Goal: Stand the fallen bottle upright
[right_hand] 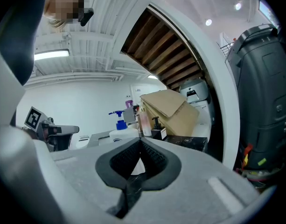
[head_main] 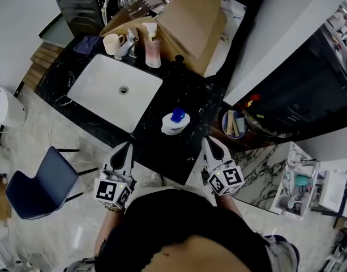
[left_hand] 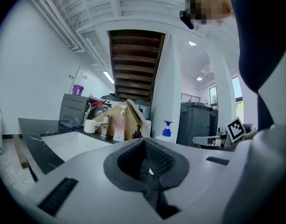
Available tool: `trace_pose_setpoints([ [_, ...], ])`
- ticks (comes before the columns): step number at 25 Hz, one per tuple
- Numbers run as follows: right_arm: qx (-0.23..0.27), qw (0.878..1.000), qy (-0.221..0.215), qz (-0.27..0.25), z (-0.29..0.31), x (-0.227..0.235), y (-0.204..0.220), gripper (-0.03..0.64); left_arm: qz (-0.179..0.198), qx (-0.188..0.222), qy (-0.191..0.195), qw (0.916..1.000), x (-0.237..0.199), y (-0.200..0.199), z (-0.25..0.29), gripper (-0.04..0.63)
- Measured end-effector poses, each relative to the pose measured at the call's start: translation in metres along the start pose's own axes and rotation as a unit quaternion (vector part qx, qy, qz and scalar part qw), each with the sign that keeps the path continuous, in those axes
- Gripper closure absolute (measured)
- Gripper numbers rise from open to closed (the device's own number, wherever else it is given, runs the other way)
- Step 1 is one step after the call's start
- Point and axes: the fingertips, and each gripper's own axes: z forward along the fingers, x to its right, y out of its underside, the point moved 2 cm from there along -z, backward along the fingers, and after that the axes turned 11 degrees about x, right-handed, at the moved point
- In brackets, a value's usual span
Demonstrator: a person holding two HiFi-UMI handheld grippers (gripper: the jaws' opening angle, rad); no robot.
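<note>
Your left gripper (head_main: pixel 127 145) and right gripper (head_main: pixel 208 142) are both closed and empty at the surface's (head_main: pixel 181 154) near edge. The bottle (head_main: pixel 175 122) stands upright ahead between them, beside the sink (head_main: pixel 99 92), with bare surface around it. Its base is hidden in both gripper views.

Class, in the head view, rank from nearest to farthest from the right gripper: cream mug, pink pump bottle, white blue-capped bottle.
1. White blue-capped bottle, just ahead-left of the right gripper.
2. Pink pump bottle, behind the white sink.
3. Cream mug, farther left.

Head view steeply down; both gripper views low, toward the bottle (head_main: pixel 175 122)
</note>
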Motion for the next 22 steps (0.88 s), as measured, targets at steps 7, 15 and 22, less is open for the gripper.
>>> trace_pose_setpoints([
  [7, -0.01, 1.0, 0.005, -0.012, -0.0007, 0.0004, 0.0028, 0.612, 0.009, -0.012, -0.001, 0.9999, -0.0021, 0.0076, -0.0027, 0.592],
  [15, -0.014, 1.0, 0.01, -0.015, -0.0041, 0.0037, 0.0046, 0.612, 0.012, -0.011, 0.0, 0.9999, -0.0012, 0.0062, -0.0061, 0.592],
  [22, -0.019, 1.0, 0.011, -0.016, -0.0048, 0.0049, 0.0078, 0.612, 0.001, -0.016, -0.006, 0.9999, -0.0044, 0.0076, -0.0064, 0.592],
])
